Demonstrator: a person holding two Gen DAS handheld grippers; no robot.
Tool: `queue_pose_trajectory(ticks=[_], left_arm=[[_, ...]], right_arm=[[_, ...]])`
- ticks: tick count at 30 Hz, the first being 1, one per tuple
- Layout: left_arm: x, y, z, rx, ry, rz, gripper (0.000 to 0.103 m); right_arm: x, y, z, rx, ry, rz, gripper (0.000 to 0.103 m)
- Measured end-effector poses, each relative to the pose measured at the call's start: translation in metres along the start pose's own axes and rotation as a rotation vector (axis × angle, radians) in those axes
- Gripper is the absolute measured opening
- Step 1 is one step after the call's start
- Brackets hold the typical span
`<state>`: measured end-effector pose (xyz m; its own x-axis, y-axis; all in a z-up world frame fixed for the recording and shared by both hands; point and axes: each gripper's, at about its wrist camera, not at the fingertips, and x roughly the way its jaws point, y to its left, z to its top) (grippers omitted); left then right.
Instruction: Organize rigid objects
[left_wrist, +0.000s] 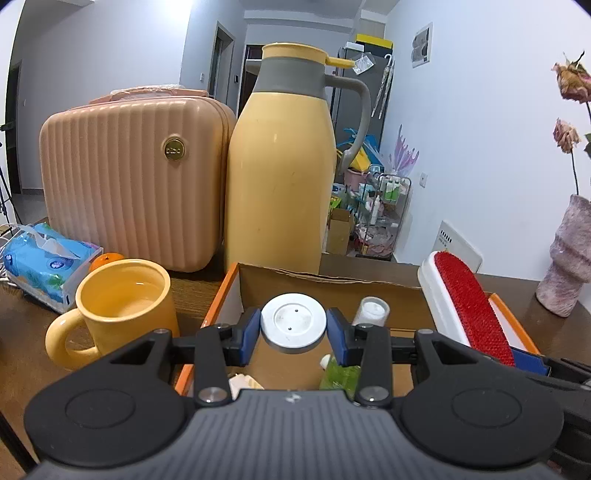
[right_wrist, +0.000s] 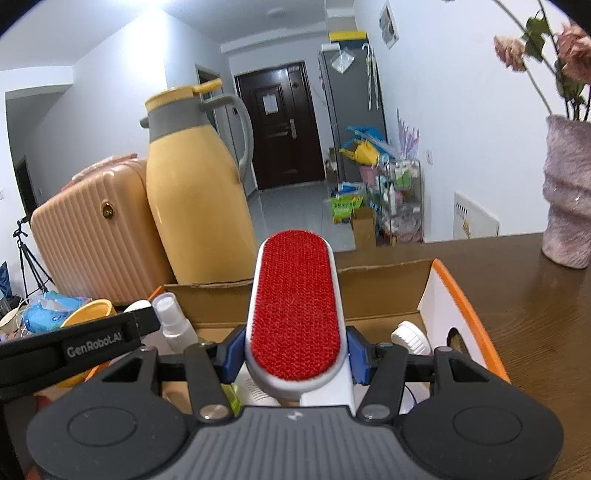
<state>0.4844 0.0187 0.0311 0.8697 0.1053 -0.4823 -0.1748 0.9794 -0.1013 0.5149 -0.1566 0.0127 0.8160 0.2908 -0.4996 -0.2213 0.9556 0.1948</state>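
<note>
A stiff, light lint brush (right_wrist: 295, 306) is gripped mid-body by the right tool (right_wrist: 295, 354); a smooth, slippery round lid (left_wrist: 293, 321) is clamped by the left tool (left_wrist: 293, 332) above the box (left_wrist: 229, 291).

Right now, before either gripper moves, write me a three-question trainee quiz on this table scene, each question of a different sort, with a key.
1. True or false: the left gripper is shut on the round white-and-silver disc-shaped lid.
2. Multiple choice: the red-bristled white plastic lint brush is held by
A. the right gripper
B. nothing; it lies on the brown wooden table
C. the yellow ceramic mug
3. Fill in: both grippers hold their things over the orange-edged cardboard ____.

Key: 1 true; 2 A; 3 box.
</note>
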Motion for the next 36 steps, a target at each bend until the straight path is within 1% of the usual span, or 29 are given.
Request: queue_pose_trajectory(ticks=[3,7,10,11,12,13,14,15,18,19,20,23,24,25,29,32,36], left_arm=[[0.007,0.0,0.001,0.007,0.014,0.007,0.04],[0.012,0.001,0.002,0.019,0.027,0.005,0.04],[0.014,0.0,0.001,0.031,0.049,-0.009,0.042],[0.014,0.001,0.001,0.031,0.053,-0.011,0.05],[0.014,0.002,0.002,0.033,0.053,-0.014,0.054],[0.012,0.002,0.002,0.034,0.049,-0.01,0.066],[0.011,0.003,0.002,0.036,0.044,0.0,0.077],[0.009,0.004,0.003,0.035,0.033,0.013,0.081],[0.002,0.008,0.005,0.023,0.021,0.018,0.092],[0.0,0.009,0.006,0.019,0.019,0.023,0.1],[-0.003,0.011,0.006,0.016,0.012,0.029,0.102],[-0.016,0.013,0.004,0.024,-0.014,0.031,0.103],[-0.021,0.015,0.003,0.023,-0.016,0.033,0.103],[-0.026,0.017,0.002,0.019,-0.021,0.03,0.103],[-0.058,0.027,-0.007,-0.004,-0.064,0.016,0.103],[-0.088,0.036,-0.017,-0.017,-0.104,-0.003,0.103],[-0.134,0.04,-0.034,0.004,-0.161,-0.013,0.103]], right_arm=[[0.011,-0.001,0.005,0.009,0.043,0.009,0.055],[0.016,-0.004,0.009,0.015,0.079,0.017,0.055],[0.022,-0.005,0.011,0.012,0.121,0.017,0.056],[0.022,-0.004,0.012,0.01,0.125,0.01,0.056],[0.019,-0.003,0.013,-0.001,0.114,-0.001,0.065],[0.016,-0.002,0.014,-0.015,0.103,-0.017,0.082],[0.012,0.001,0.015,-0.032,0.087,-0.035,0.087],[0.007,0.003,0.017,-0.051,0.065,-0.055,0.089],[-0.005,0.004,0.02,-0.083,0.037,-0.078,0.09],[-0.009,0.004,0.02,-0.09,0.031,-0.084,0.09],[-0.012,0.004,0.02,-0.094,0.027,-0.088,0.09],[-0.024,0.001,0.015,-0.104,0.008,-0.078,0.096],[-0.031,-0.001,0.013,-0.101,-0.009,-0.072,0.102],[-0.037,-0.002,0.011,-0.097,-0.03,-0.068,0.103],[-0.077,-0.007,-0.004,-0.092,-0.121,-0.048,0.103],[-0.108,-0.01,-0.017,-0.092,-0.187,-0.031,0.103],[-0.154,-0.012,-0.036,-0.09,-0.256,-0.012,0.103]])
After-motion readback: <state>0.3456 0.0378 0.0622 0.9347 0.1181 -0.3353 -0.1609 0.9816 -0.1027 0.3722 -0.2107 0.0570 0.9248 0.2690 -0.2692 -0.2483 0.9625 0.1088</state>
